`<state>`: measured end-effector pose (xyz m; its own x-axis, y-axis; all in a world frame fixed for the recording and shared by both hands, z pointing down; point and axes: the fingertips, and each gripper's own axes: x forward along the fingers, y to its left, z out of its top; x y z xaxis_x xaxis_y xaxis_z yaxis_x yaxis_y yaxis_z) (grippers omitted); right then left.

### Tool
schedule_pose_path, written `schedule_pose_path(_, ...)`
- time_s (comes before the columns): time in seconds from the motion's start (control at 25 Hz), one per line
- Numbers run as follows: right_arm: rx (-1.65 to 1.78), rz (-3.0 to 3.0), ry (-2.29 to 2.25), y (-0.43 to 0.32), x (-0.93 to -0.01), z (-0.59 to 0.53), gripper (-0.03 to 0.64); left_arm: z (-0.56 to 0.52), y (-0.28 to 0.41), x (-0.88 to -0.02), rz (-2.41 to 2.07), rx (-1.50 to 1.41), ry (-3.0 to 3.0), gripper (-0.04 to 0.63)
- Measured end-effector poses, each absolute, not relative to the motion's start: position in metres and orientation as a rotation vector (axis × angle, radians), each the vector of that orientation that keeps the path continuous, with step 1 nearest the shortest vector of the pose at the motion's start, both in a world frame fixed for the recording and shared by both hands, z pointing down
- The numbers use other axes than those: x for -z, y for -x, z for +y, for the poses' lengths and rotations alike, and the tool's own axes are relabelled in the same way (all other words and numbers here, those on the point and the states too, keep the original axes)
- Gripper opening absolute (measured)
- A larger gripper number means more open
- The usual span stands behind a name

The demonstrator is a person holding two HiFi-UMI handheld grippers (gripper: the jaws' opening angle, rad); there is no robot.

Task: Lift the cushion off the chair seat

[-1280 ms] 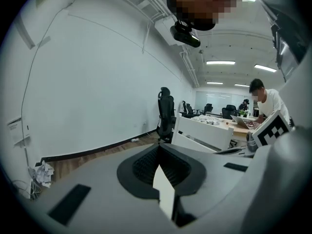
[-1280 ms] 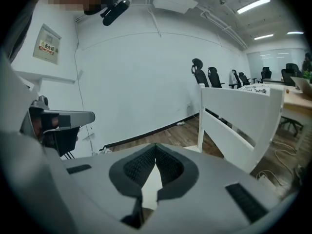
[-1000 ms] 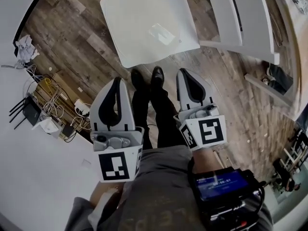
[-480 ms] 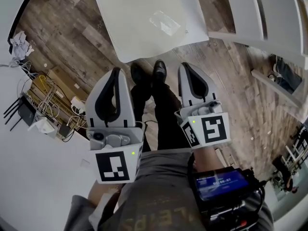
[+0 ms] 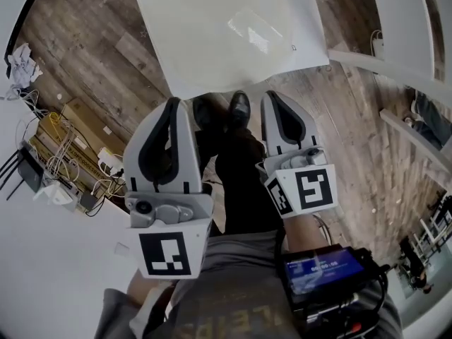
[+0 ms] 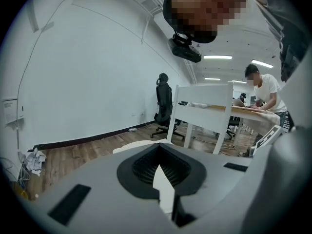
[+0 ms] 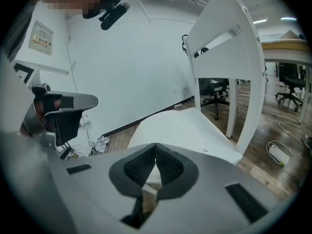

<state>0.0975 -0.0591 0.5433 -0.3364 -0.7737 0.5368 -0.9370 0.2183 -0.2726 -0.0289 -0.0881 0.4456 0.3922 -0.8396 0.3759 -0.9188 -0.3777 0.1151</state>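
Observation:
A flat white cushion (image 5: 233, 27) lies on the seat of a white chair, whose slatted back (image 5: 395, 20) stands at the upper right. My left gripper (image 5: 174, 103) and right gripper (image 5: 270, 97) hang side by side just short of the cushion's near edge, both shut with nothing between the pads. In the right gripper view the cushion (image 7: 180, 130) spreads out just beyond the closed tips (image 7: 155, 145), with the chair back (image 7: 229, 57) to its right. The left gripper view shows only a strip of the cushion (image 6: 139, 145) past the closed tips (image 6: 159, 145).
The person's black shoes (image 5: 239, 108) stand on the wood floor between the grippers. Cables, a router and boxes (image 5: 63, 161) lie along the left wall, with crumpled paper (image 5: 18, 62) beyond. A power strip (image 7: 275, 152) lies right of the chair. A person (image 6: 263, 89) works at a far desk.
Both grippers have sunk toward the seat. The cushion now looks larger and lies closer to their tips. The jaws stay shut.

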Motion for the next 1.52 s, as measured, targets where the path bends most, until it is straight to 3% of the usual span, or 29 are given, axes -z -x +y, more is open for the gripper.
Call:
schedule_pose_path(0.56,-0.755,-2.16,-1.517,-0.071,-0.643,-0.095,0.008,-0.114,0.059,-0.504,-1.593,-0.342,-2.345,0.006)
schedule_pose_path(1.08,-0.901,-2.1,-1.601,-0.088,-0.639,-0.058,0.013,-0.101,0.048,-0.495,-1.506,-0.396,-2.354,0.006)
schedule_pose_path(1.16,-0.939,-2.076,-1.654,-0.1,-0.636,-0.05,0.131,-0.098,0.04,-0.496,-1.478,-0.401,-2.364,0.006)
schedule_pose_path(1.32,-1.065,-2.006,-1.754,-0.121,-0.642,-0.033,0.269,-0.09,0.028,-0.495,-1.43,-0.415,-2.388,0.006)
schedule_pose_path(1.52,-1.314,-2.028,-1.798,-0.117,-0.657,-0.029,0.322,-0.085,0.024,-0.497,-1.41,-0.439,-2.407,0.006)
